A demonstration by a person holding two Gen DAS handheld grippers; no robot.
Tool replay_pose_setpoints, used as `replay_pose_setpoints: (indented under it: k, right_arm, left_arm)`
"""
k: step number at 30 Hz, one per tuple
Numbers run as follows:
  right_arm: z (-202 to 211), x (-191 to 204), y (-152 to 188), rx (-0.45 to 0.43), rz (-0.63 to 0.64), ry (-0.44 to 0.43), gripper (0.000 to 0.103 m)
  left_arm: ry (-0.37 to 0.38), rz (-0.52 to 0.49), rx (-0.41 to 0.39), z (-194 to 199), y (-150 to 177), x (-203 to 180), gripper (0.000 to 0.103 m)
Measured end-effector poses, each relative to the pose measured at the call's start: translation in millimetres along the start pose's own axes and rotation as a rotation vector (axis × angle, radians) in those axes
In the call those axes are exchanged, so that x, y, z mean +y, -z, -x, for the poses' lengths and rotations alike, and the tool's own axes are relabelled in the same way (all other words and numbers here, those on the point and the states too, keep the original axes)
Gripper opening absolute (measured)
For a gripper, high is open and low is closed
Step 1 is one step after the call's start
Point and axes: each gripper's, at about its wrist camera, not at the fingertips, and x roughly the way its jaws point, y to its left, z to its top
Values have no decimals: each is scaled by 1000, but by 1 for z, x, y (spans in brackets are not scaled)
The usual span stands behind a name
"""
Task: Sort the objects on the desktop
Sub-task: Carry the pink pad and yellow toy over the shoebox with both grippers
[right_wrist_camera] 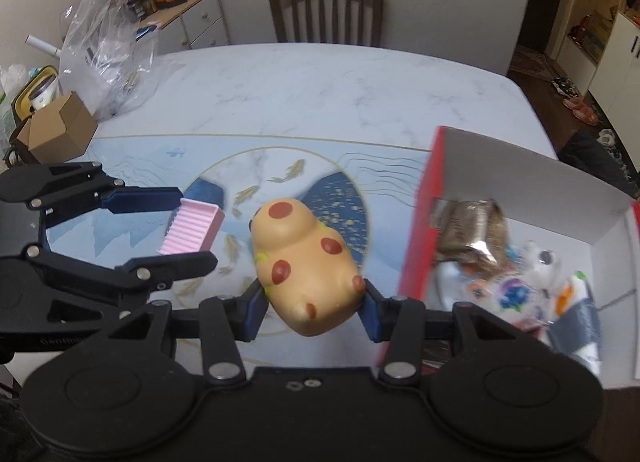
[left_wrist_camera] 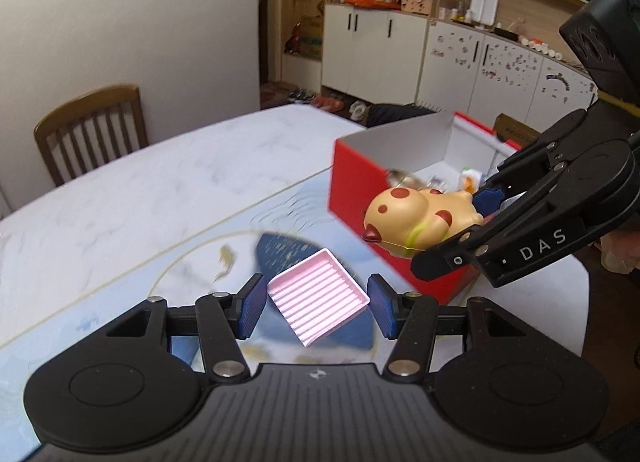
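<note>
Marble table, right tongs clamping spotted toy, left tongs gripping pink tray.

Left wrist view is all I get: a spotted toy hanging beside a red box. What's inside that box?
Observer: The right wrist view looks down into the red box. A crumpled brown snack packet lies by its near wall.
Operator: Anything else in there?
Observer: A small white toy with a round eye sits past the packet.
Operator: What else is around that I can't see?
Observer: A small cardboard box and a clear plastic bag sit far left in that view.
</note>
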Motion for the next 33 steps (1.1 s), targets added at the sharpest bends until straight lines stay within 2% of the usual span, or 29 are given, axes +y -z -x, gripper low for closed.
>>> replay_pose_setpoints:
  k: [10, 26, 33]
  right_arm:
    - [25, -59, 19, -35, -50, 24, 46]
    - [40, -166, 40, -63, -123, 107, 46]
    - [35, -200, 39, -59, -141, 152, 46]
  left_arm:
    - [42, -62, -25, -21, -36, -52, 54]
    - [86, -168, 8, -77, -77, -129, 55]
    - [96, -212, 35, -103, -88, -147, 55]
